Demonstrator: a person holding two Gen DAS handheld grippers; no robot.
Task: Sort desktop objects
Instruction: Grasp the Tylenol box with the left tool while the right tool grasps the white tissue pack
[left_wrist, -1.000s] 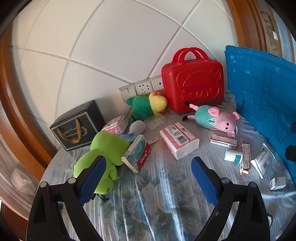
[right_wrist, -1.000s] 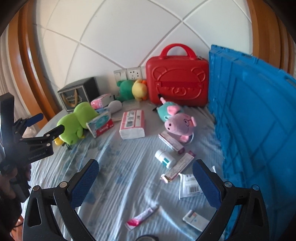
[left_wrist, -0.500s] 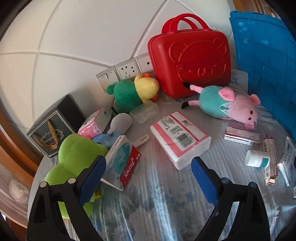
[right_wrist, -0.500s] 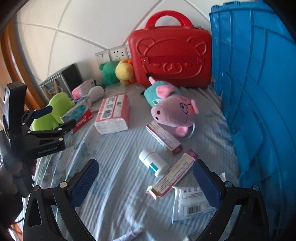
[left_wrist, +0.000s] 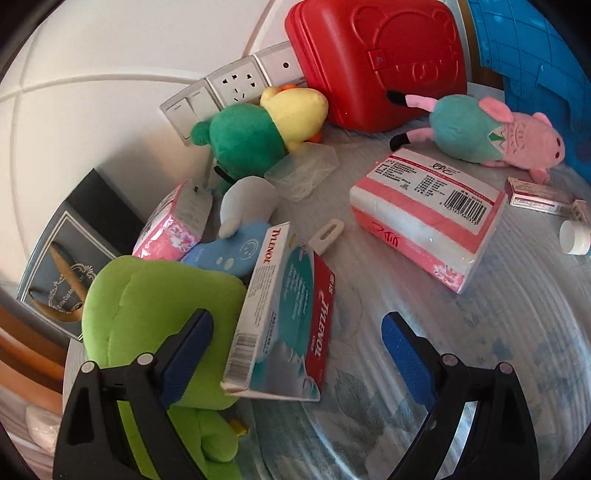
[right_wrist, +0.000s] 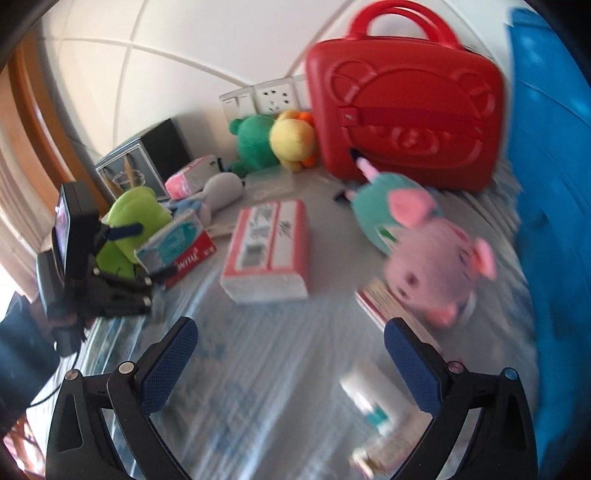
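Observation:
My left gripper (left_wrist: 295, 332) is open, its jaws on either side of a tilted Tylenol box (left_wrist: 284, 314) that leans on a green plush frog (left_wrist: 147, 306). My right gripper (right_wrist: 291, 347) is open and empty above the cloth, just in front of a pink tissue pack (right_wrist: 269, 251) and left of a pink pig plush (right_wrist: 424, 251). The pig plush (left_wrist: 491, 133) and tissue pack (left_wrist: 424, 214) also show in the left wrist view. The left gripper (right_wrist: 122, 266) shows at the left of the right wrist view.
A red case (left_wrist: 376, 62) stands at the back by wall sockets (left_wrist: 236, 81). A blue crate (right_wrist: 554, 184) stands at the right. A green-and-yellow plush (left_wrist: 266, 129), a clear plastic box (left_wrist: 303, 170), a black gift box (left_wrist: 70, 254), small medicine boxes (left_wrist: 535, 192) and a white bottle (left_wrist: 574, 238) lie around.
Both grippers moved forward and lower toward the objects. The left one closed in around the Tylenol box. The right one neared the tissue pack and pig; its view is blurred.

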